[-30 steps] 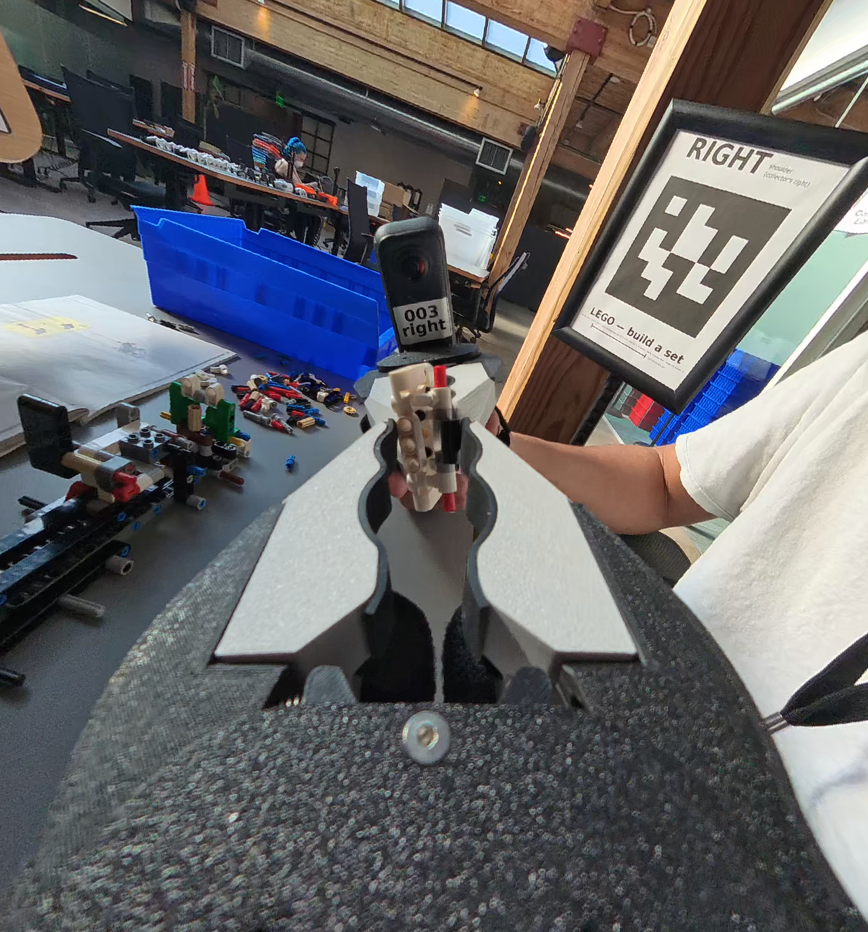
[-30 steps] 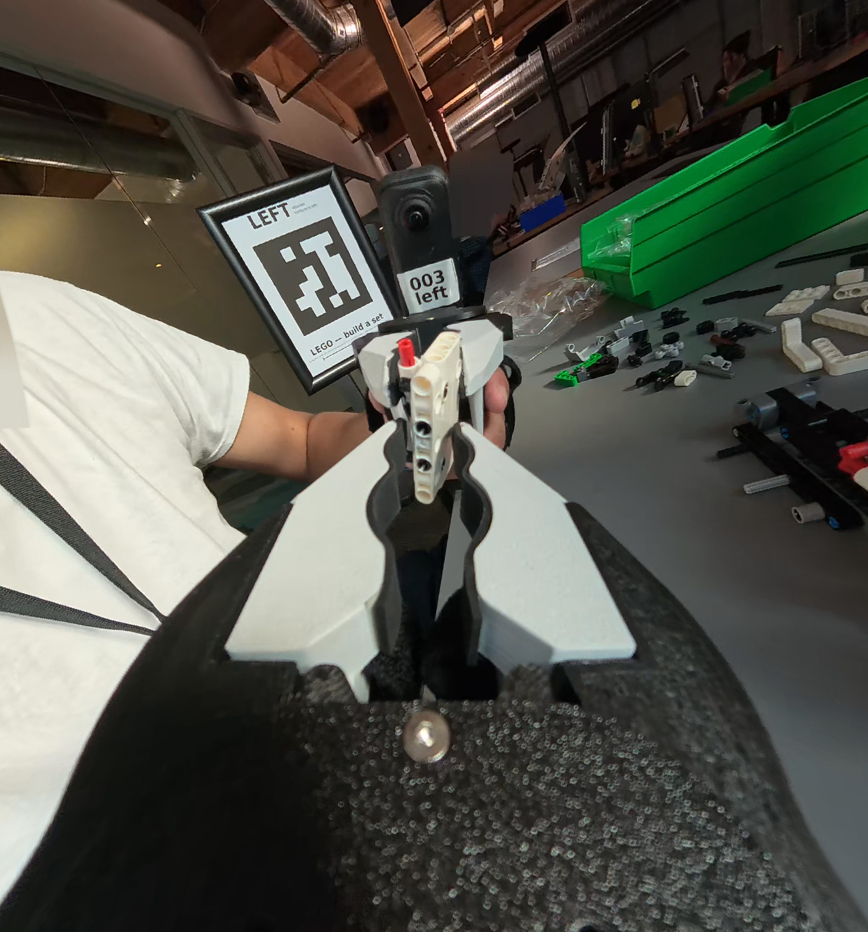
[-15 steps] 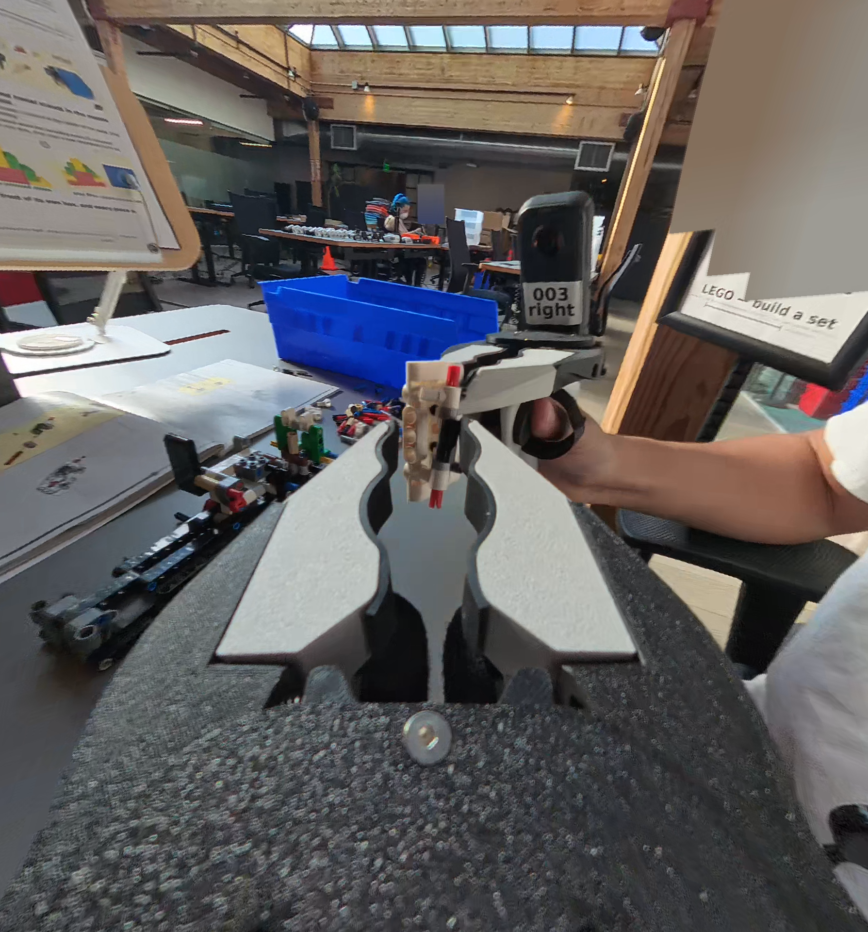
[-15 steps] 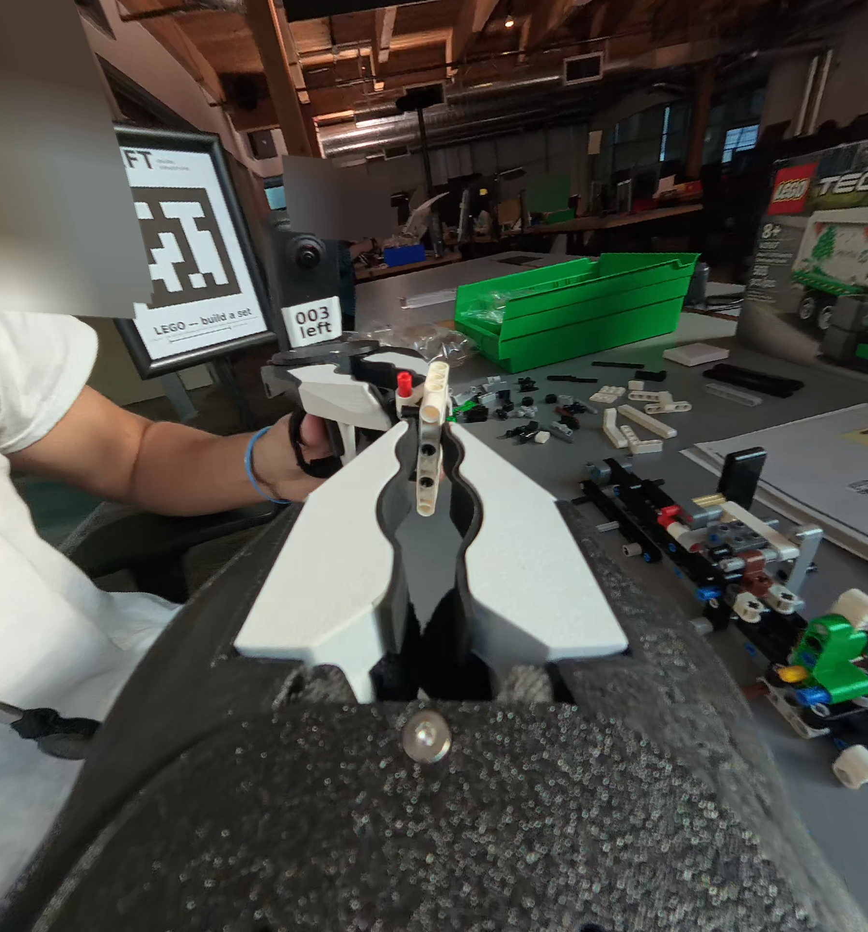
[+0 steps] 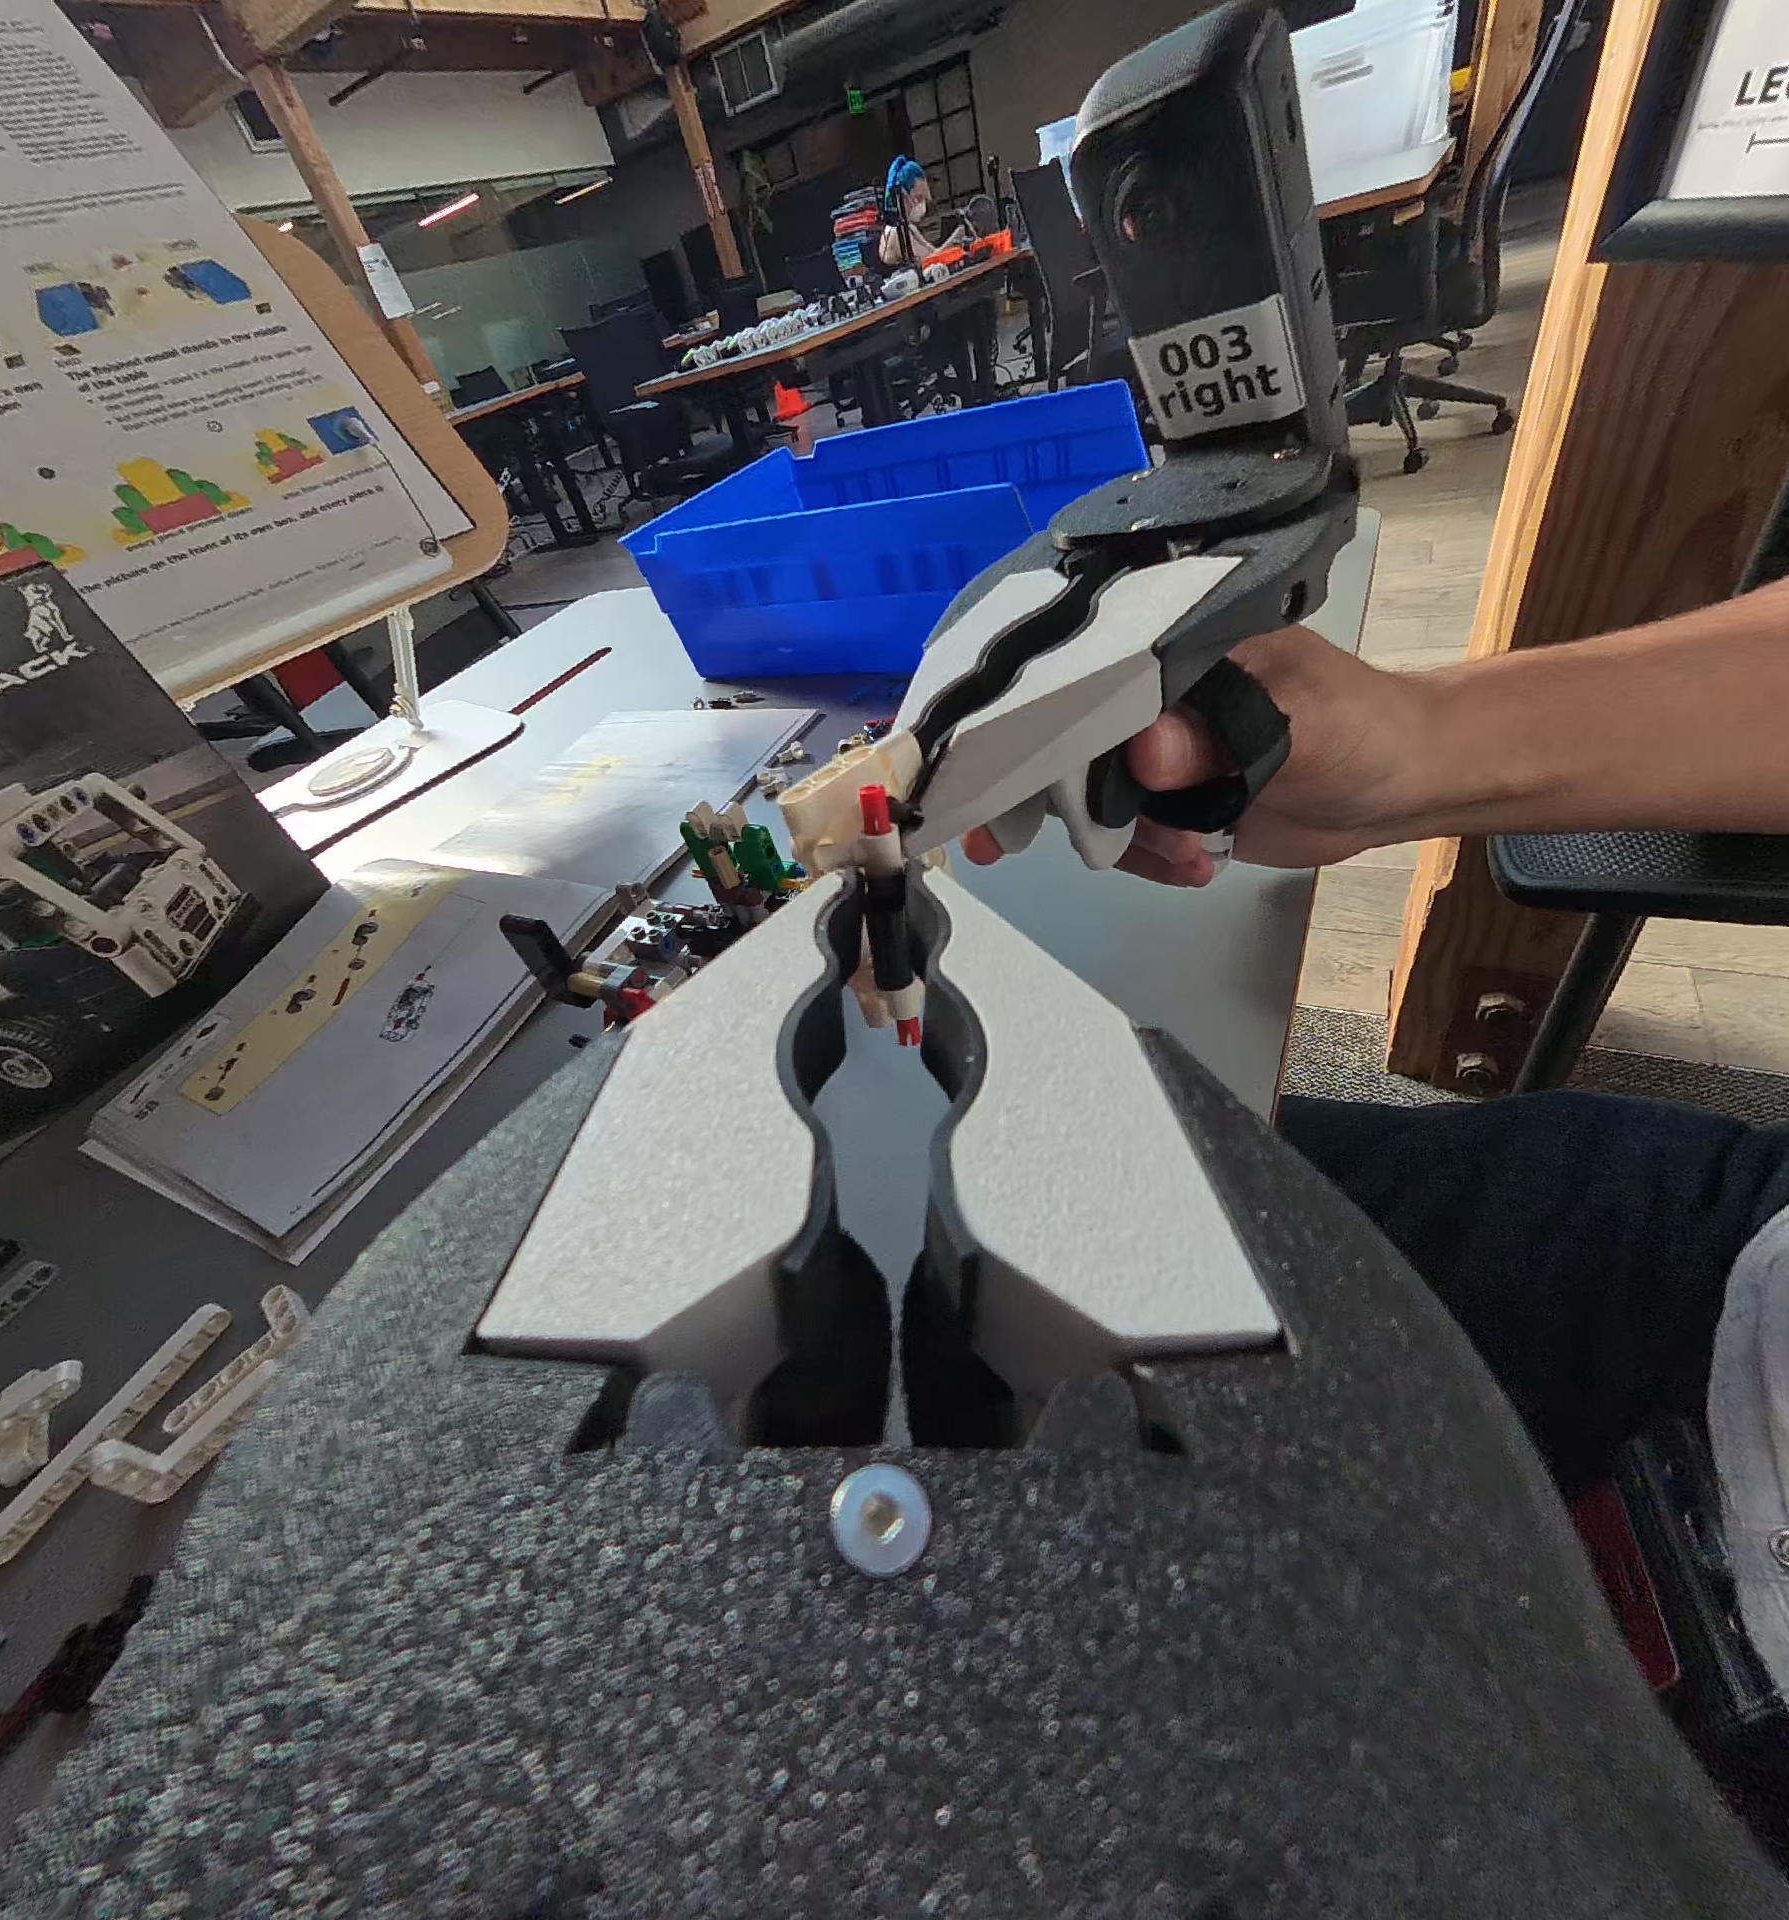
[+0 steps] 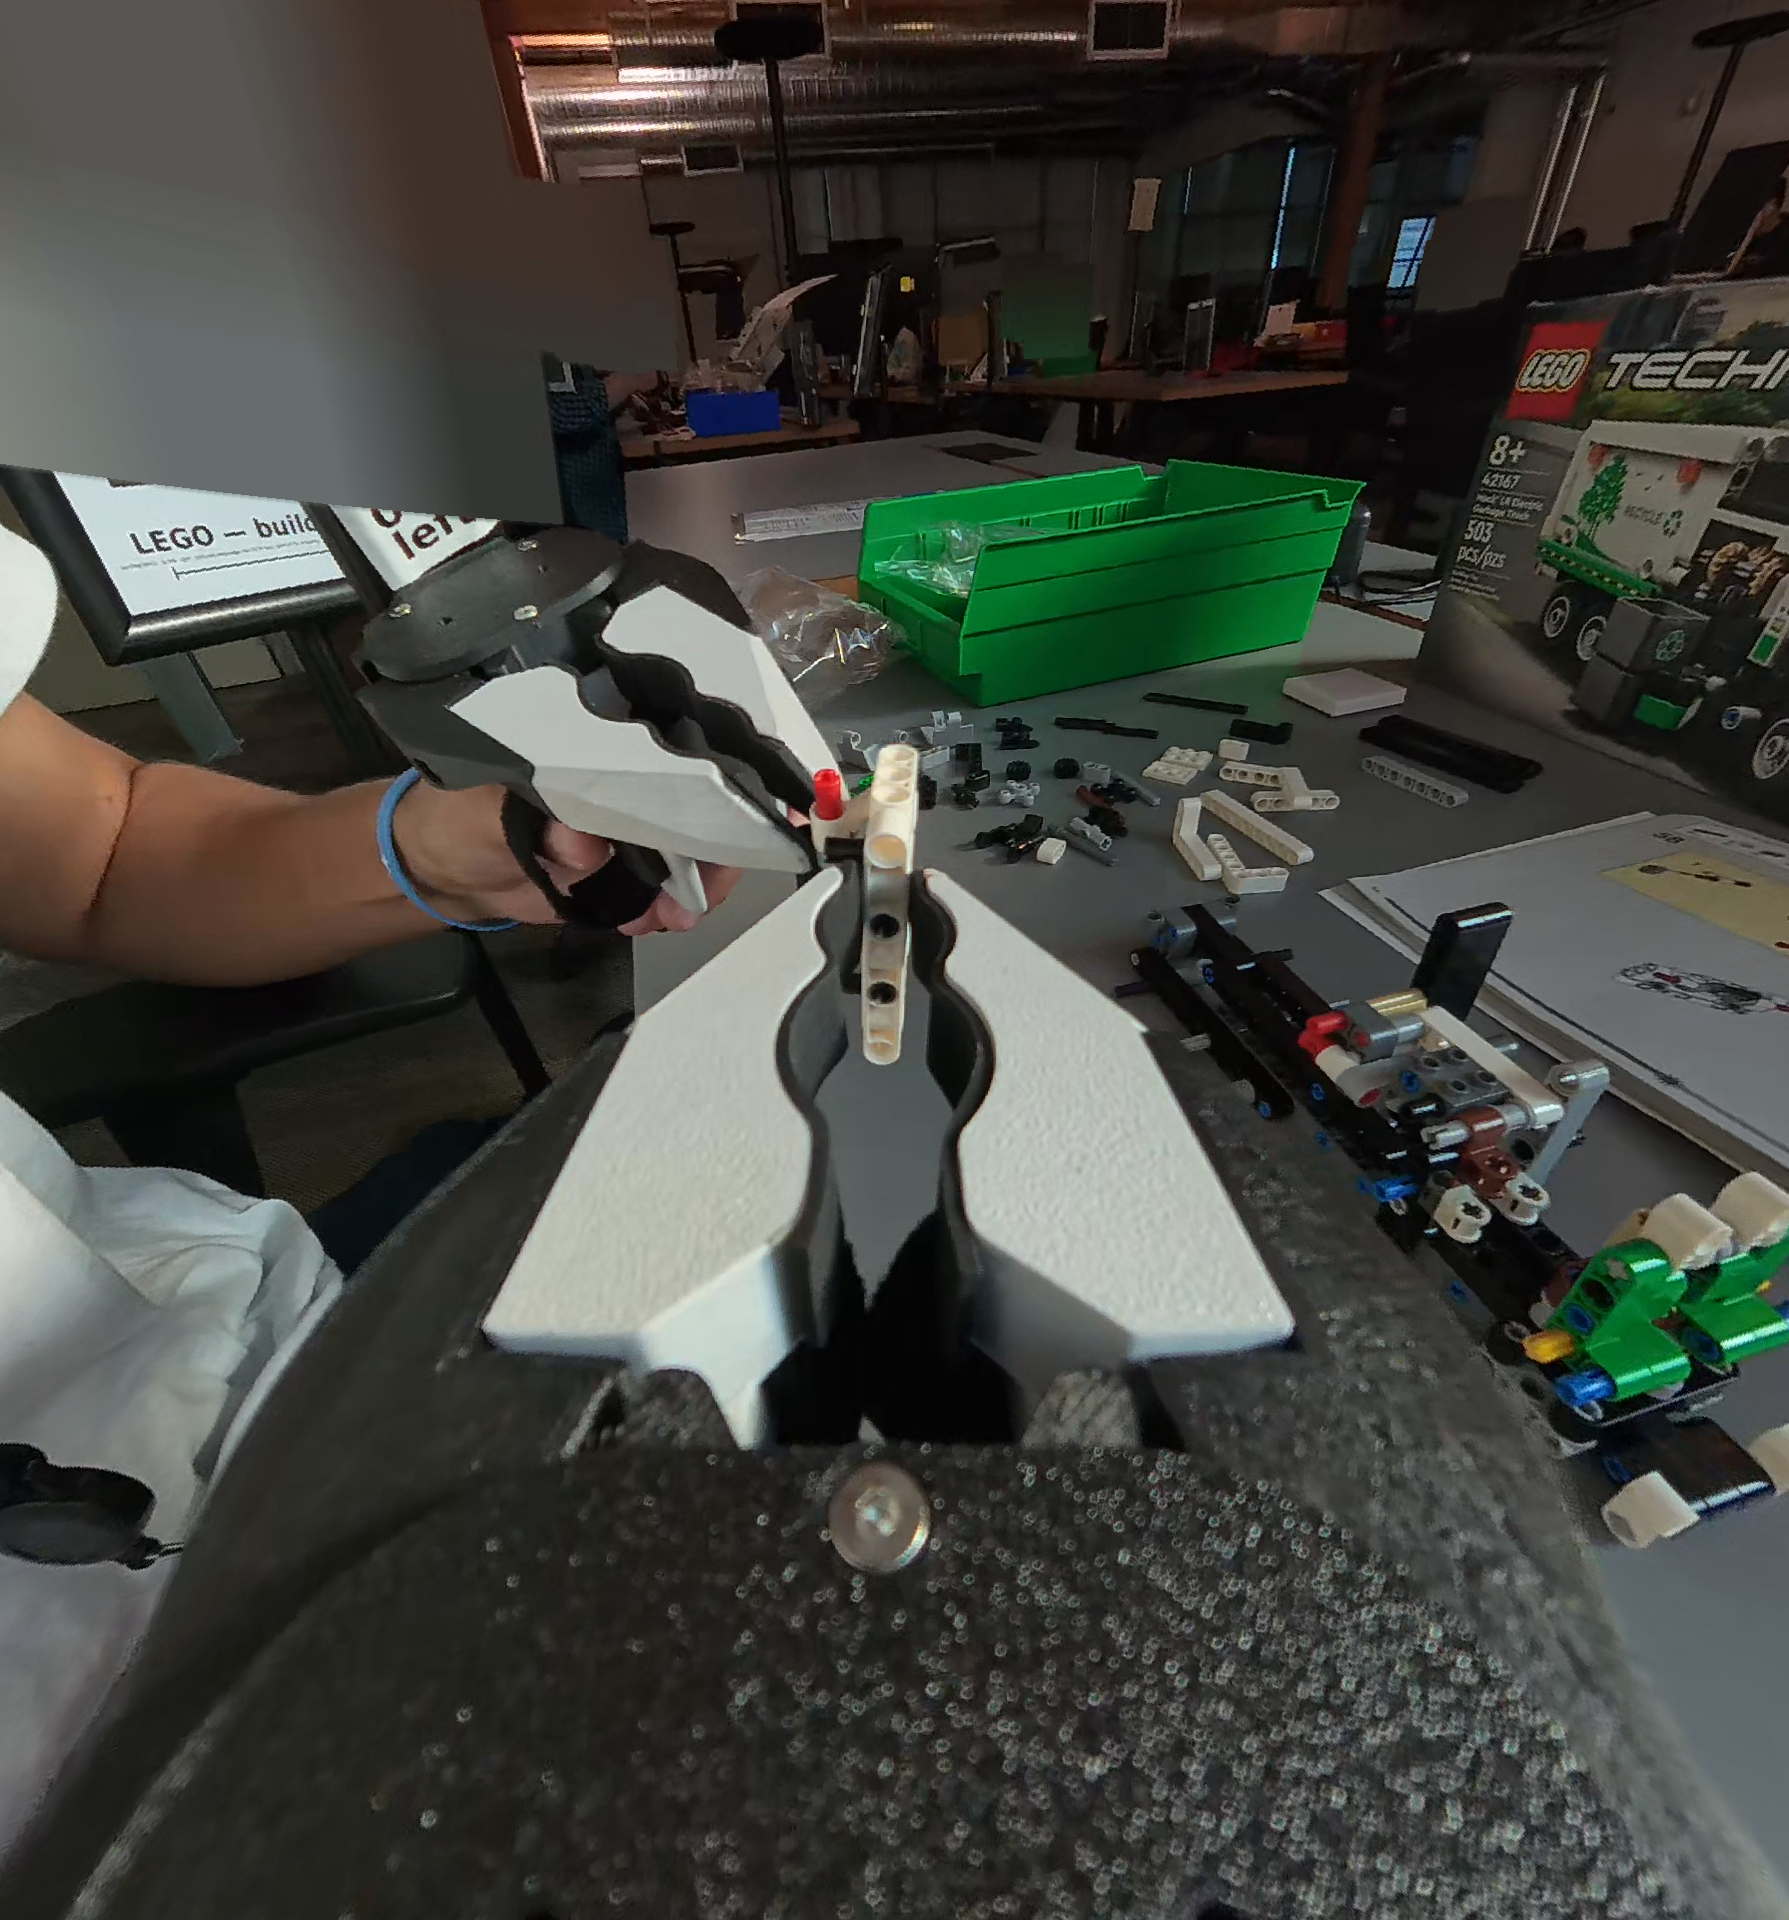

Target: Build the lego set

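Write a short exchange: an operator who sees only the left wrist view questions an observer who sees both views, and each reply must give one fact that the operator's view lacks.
Operator: I see a blue bin. Is there another bin on the table?
Observer: Yes, a green bin stands beyond a scatter of small loose parts.
Operator: From my side the right gripper is seen end-on. What do its jaws close on?
Observer: A white holed beam, standing upright between the jaws, with two dark holes facing the camera.
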Available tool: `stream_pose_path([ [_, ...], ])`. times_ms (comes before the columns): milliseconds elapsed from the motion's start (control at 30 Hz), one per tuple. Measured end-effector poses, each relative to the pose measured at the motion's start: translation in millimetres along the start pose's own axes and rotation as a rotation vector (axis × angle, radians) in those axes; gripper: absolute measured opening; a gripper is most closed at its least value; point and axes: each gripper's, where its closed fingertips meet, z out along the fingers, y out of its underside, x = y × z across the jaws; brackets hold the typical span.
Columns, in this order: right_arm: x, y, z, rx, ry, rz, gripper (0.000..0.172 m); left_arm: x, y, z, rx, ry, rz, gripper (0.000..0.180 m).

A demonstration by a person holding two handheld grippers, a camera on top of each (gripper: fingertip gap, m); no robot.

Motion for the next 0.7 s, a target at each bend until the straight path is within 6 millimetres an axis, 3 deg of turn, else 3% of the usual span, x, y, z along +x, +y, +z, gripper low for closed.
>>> stream_pose_path([
  [167, -5, -2, -4, 0.045, -0.116, 0.101, 0.007, 7, -6, -2, 0.000, 0.098, -0.047, 0.004],
  [333, -16, -6, -7, 0.074, -0.257, 0.174, 0.007, 17, -15, -9, 0.078, 0.304, -0.225, 0.004],
  [700, -14, -5, -9, 0.057, -0.249, 0.163, 0.006, 17, -14, -8, 0.078, 0.534, -0.498, 0.004],
])
